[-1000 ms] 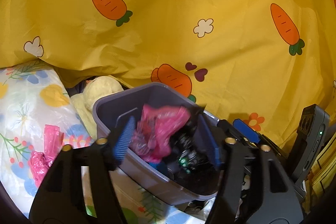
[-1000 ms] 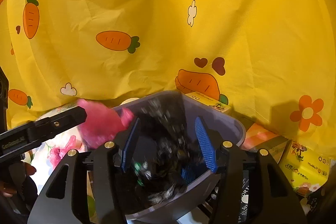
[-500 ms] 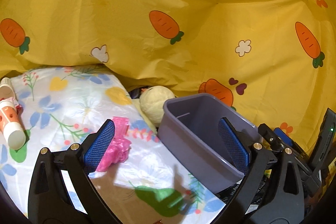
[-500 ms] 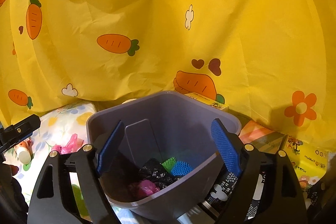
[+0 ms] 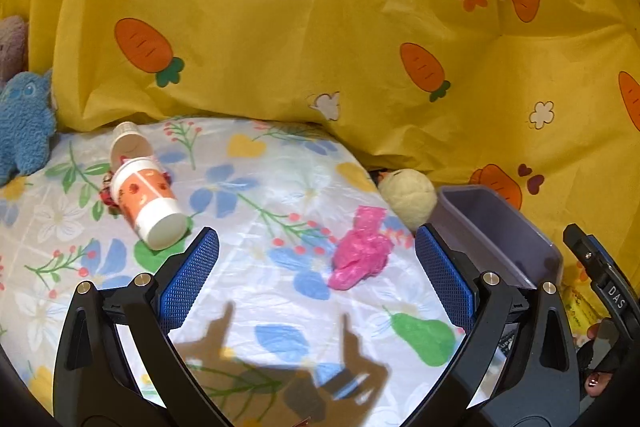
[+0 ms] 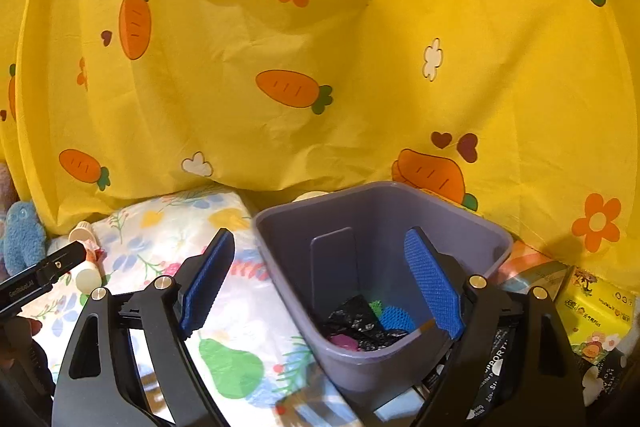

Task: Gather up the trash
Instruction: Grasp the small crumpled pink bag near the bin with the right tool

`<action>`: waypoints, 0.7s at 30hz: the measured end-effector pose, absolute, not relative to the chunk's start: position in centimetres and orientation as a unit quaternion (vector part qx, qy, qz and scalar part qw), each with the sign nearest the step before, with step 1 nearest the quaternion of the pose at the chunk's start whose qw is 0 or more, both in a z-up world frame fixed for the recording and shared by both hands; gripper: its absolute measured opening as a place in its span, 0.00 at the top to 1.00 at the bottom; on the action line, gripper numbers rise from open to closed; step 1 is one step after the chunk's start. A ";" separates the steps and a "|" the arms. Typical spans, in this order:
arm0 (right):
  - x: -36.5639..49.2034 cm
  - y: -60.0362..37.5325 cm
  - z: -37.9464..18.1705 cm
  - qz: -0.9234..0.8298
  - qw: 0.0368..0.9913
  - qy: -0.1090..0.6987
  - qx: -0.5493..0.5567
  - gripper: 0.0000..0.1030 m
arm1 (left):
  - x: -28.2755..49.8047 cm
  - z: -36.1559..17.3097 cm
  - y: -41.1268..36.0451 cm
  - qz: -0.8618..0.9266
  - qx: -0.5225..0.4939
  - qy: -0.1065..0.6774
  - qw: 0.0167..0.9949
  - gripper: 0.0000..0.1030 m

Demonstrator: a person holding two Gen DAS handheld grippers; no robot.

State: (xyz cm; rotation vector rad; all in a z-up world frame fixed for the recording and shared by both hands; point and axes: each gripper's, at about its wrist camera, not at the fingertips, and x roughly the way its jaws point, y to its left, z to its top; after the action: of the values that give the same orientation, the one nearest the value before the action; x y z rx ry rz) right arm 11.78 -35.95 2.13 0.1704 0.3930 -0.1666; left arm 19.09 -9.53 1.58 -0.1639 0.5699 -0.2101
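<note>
Floral sheet [image 5: 280, 187] holds pink wrapper [image 5: 360, 255]; only right tool [image 6: 320, 283], spread like left tool [image 5: 316, 275], shows bin [image 6: 280, 227] contents, perhaps wrappers.

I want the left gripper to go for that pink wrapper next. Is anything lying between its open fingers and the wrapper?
Nothing visible does. The left gripper is open, and only bare floral sheet separates it from the pink wrapper. The orange-and-white cup lies off to the left, and the cream ball sits beyond the wrapper.
</note>
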 end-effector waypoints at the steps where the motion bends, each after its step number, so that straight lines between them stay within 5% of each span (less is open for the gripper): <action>1: 11.9 -35.2 2.1 -0.075 0.974 0.196 0.081 0.18 | 18.9 1.5 -8.7 -0.089 -0.079 0.279 0.953 0.06; 21: 21.3 -23.2 -3.4 0.012 0.950 0.311 0.023 0.18 | 16.6 -0.4 4.4 0.068 -0.116 0.277 0.951 0.06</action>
State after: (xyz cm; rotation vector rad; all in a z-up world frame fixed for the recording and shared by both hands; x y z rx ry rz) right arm 21.33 -23.20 -3.40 0.0474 0.6321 0.0239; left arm 16.58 4.42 -0.38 -0.2361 0.5640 0.1374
